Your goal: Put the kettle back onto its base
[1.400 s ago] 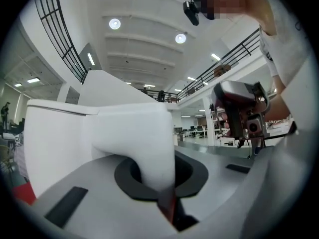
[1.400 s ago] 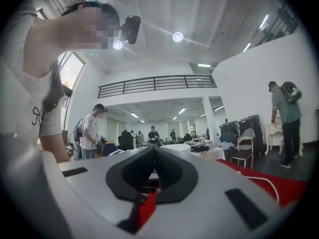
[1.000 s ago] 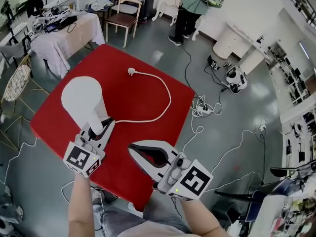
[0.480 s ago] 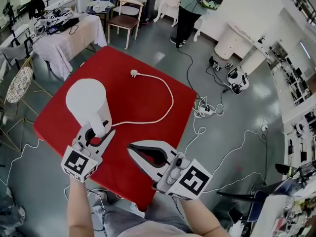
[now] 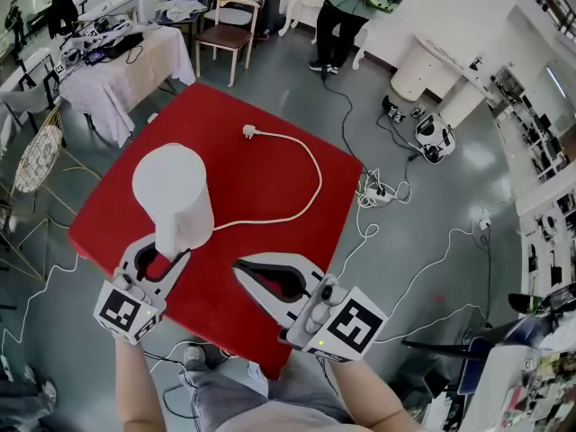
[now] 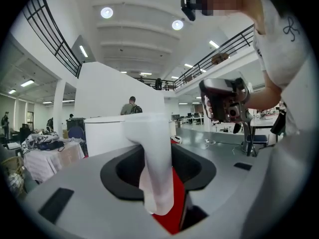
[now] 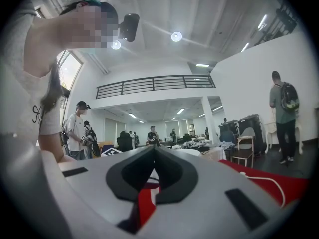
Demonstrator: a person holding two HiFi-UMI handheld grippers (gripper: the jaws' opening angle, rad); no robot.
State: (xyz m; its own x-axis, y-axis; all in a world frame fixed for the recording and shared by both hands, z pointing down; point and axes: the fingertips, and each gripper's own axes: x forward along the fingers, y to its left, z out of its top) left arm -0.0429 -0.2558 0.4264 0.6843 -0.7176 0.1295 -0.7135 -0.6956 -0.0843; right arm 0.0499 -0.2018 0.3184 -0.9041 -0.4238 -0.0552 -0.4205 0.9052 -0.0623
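Kettle (image 5: pixel 171 187): white, upright, parked on the red table (image 5: pixel 270 178) right ahead of the left gripper (image 5: pixel 160 257).
Handle (image 6: pixel 156 156): caught between the left jaws, not pinched.
Left gripper: jaws just been opened, spread wide.
Right gripper (image 5: pixel 241 268): jaws shut, nothing held, beside the left one.
Plug (image 5: pixel 249 131): laid well ahead of both.

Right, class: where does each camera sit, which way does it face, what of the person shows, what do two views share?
Head view: on the head, facing down at table and kettle; forearms, left claw, right claw show.
Left gripper view: on the left claw, along jaws just opened, kettle handle between; torso shows.
Right gripper view: on the right claw, along shut jaws over the table; shoulder shows.
Head and left gripper views share the kettle.
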